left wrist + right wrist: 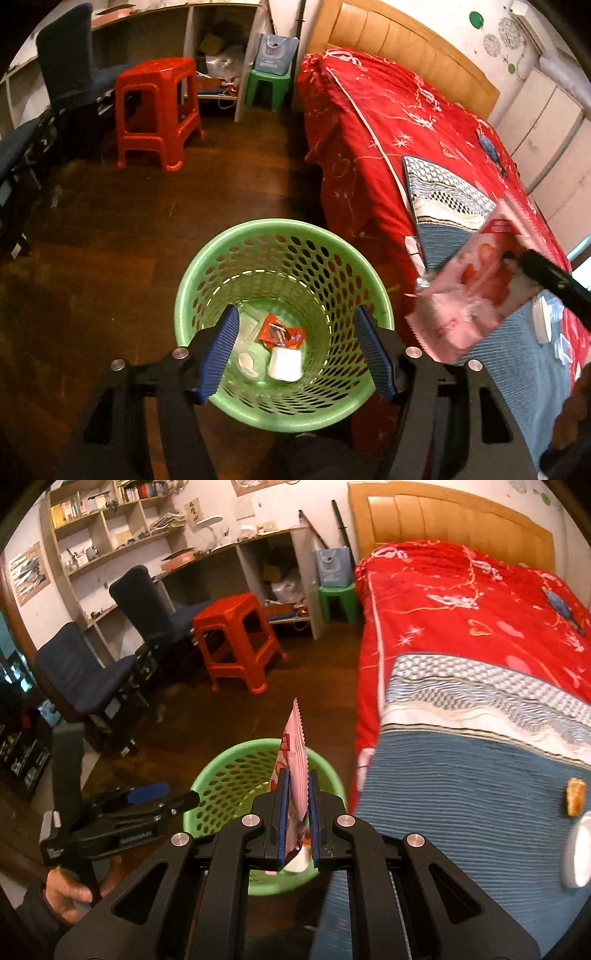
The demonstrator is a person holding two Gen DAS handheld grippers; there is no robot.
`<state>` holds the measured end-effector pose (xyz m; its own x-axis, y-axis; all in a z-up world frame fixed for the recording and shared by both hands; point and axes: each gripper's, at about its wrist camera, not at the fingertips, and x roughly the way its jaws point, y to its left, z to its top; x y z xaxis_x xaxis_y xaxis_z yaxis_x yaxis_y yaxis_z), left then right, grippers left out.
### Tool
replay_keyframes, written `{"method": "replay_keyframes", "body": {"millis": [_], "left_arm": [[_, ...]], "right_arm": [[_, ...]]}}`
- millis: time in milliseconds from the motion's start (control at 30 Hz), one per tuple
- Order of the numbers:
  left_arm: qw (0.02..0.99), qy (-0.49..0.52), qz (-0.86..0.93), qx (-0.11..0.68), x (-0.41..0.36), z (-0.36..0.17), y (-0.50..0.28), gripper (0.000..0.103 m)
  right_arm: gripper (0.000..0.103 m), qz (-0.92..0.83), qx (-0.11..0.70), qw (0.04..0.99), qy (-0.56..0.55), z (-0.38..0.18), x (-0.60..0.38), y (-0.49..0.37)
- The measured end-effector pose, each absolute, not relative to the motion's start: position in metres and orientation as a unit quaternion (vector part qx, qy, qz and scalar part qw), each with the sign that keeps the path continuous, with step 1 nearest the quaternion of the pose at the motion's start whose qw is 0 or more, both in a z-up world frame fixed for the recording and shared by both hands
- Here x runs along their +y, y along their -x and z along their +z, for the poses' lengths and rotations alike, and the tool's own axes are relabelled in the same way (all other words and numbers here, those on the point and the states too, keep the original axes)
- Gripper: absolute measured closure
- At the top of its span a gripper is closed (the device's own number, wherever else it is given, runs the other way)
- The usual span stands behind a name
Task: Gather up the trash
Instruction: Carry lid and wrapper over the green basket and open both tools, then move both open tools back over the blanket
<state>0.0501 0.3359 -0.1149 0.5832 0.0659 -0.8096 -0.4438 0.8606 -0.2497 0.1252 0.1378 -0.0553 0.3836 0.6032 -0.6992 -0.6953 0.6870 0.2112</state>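
My right gripper (295,812) is clamped tight on a pink wrapper (294,760), pads pressing its flat faces from both sides. My left gripper (293,350) hangs over the green bin (207,273) with its jaws wide and nothing between them; through the gap I look straight down into the bin.

How far along: I judge the job partly done. The bin already holds several pieces: a crumpled red wrapper (281,332), a white cup (285,363) and a small clear lid-like piece whose kind I cannot make out. The pink wrapper is not in yet. In the left view it (472,291) hangs in the air between the bed's edge and the bin's rim, beside the bin rather than over its mouth. In the right view it lines up with the bin (221,775) behind it, but I trust the left view more for where it stands.

Still left on the bed's blue blanket (461,794): a small brown scrap (576,797), a white round lid (578,853), and in the left view some clear plastic bits near the edge. Whether all of those count as trash I cannot say.

The wrapper is a flat, long pouch. I grip it near one end, and its long axis runs away from my fingers, forward and up, its serrated end farthest out. From the left it slants, its free end low and toward the bin. To drop it cleanly, I would need its low end over the opening before loosening.
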Motion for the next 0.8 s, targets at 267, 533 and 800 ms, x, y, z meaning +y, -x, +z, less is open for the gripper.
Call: {"method": "replay_keyframes", "body": {"millis": [267,533,800], "left_arm": [[0.868,0.218,0.161,0.417,0.336,-0.103,-0.034,0.037],[0.878,0.21,0.154,0.402,0.32,-0.084,-0.033,0.026],[0.892,0.182,0.121,0.396,0.271,-0.065,-0.05,0.02]], "right_arm": [[0.084,0.41,0.416,0.81,0.05,-0.072,0.155,-0.12],[0.058,0.394,0.401,0.825,0.049,-0.058,0.122,-0.115],[0.035,0.331,0.378,0.864,0.04,-0.043,0.031,-0.111]]}}
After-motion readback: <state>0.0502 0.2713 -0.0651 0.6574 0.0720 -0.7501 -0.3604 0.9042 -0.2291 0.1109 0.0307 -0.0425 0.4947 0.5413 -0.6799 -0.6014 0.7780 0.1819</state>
